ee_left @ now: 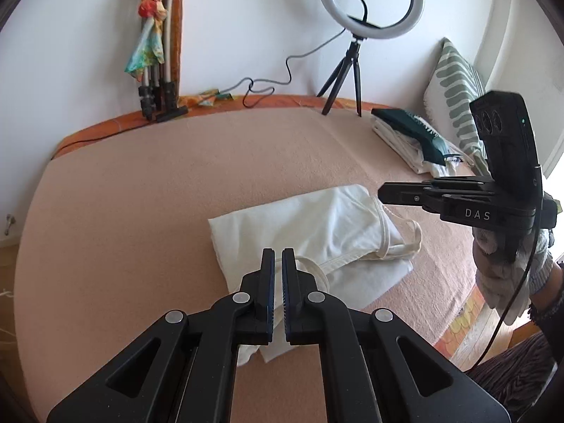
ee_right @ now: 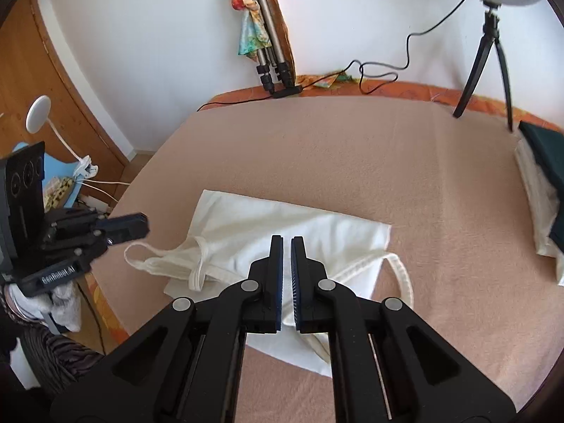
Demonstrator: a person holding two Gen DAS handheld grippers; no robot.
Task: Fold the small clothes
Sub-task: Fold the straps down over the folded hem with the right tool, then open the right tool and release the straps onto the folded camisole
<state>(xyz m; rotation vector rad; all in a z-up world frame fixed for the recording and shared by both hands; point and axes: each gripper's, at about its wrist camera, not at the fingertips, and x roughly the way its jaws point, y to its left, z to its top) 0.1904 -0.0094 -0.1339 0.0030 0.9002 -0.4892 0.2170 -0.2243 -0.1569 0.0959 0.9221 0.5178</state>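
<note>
- White top (ee_left: pixel 310 236) lies partly folded on the bed (ee_left: pixel 158 183), straps trailing off its near edge — the landmark here.
- Left gripper (ee_left: pixel 278 257) hovers over the top's near edge, jaws nearly pressed together, pinching nothing.
- Right gripper (ee_right: pixel 286 243) hovers above the top too — jaws narrowly apart, empty.
- Folded pile (ee_left: pixel 409 137) sits well beyond the top, near the pillow (ee_left: pixel 454 81).

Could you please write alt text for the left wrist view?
A white strappy cotton top lies partly folded on a pink blanket-covered bed, with the nearly shut left gripper above it and the right gripper alongside. A ring light stands behind.
</note>
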